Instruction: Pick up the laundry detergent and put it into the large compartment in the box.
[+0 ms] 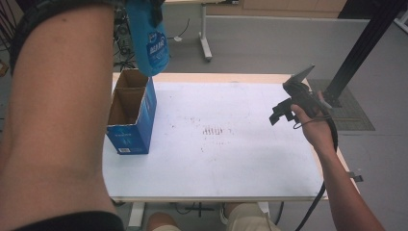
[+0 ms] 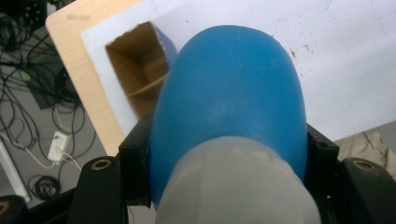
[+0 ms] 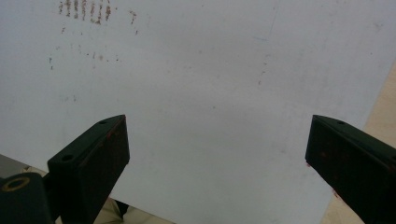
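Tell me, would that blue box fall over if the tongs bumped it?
Probably, if bumped from the side: the blue box stands tall and narrow. It looks like thin cardboard, open-topped and seemingly empty, so likely light. It might slide on the white tabletop.

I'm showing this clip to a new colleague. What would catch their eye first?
The blue bottle clamped in the left gripper, held in the air above the open blue box at the table's left end. Next, the right gripper, jaws wide open with nothing between them, held above the table's right side.
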{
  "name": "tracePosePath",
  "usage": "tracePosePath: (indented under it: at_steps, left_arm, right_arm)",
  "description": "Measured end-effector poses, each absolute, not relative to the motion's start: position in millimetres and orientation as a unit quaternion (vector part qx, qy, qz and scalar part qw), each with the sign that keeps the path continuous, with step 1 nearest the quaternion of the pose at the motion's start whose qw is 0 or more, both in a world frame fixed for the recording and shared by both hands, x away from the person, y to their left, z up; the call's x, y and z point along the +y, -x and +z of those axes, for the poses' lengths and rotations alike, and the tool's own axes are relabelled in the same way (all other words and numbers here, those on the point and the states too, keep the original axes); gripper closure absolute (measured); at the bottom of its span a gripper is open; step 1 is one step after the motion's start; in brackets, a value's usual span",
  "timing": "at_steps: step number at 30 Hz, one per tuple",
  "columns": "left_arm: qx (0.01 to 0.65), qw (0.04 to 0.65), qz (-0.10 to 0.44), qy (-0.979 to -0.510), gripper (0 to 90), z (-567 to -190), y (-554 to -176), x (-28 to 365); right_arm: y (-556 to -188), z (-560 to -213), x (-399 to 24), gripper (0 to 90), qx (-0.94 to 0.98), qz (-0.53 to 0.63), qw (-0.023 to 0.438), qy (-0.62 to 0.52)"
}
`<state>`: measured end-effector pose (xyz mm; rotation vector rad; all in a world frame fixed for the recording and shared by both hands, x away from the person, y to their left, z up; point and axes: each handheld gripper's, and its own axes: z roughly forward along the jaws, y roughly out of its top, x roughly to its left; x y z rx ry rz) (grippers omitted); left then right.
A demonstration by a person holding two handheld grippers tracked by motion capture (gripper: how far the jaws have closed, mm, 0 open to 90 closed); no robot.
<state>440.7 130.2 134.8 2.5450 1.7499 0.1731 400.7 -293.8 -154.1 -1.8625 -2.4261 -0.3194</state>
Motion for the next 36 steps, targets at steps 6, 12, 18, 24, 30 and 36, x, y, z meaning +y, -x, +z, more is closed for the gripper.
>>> tracePosePath:
  at_steps: [6, 12, 18, 24, 30, 36]
  left_arm:
    - [0.612, 0.034, 0.055, -0.788, 37.5, 148, -441, 152]
    - [0.649, 0.041, 0.062, -0.757, 37.5, 158, -434, 180]
    - [0.668, 0.029, 0.063, -0.741, 37.5, 155, -434, 197]
    - [0.682, 0.031, 0.065, -0.728, 37.6, 150, -432, 209]
    - [0.692, 0.039, 0.066, -0.717, 37.6, 142, -429, 222]
    - [0.697, 0.031, 0.064, -0.713, 37.6, 133, -431, 226]
  right_arm:
    - [-399, -154, -294, 6.1, -0.789, -0.107, 0.032, 0.604]
    - [-397, -155, -299, 6.1, -0.787, -0.106, 0.031, 0.607]
    - [-396, -155, -301, 6.1, -0.785, -0.107, 0.031, 0.610]
    - [-396, -157, -300, 6.1, -0.785, -0.105, 0.033, 0.610]
    - [-396, -157, -300, 6.1, -0.786, -0.106, 0.031, 0.608]
    - [-397, -157, -297, 6.1, -0.786, -0.106, 0.033, 0.607]
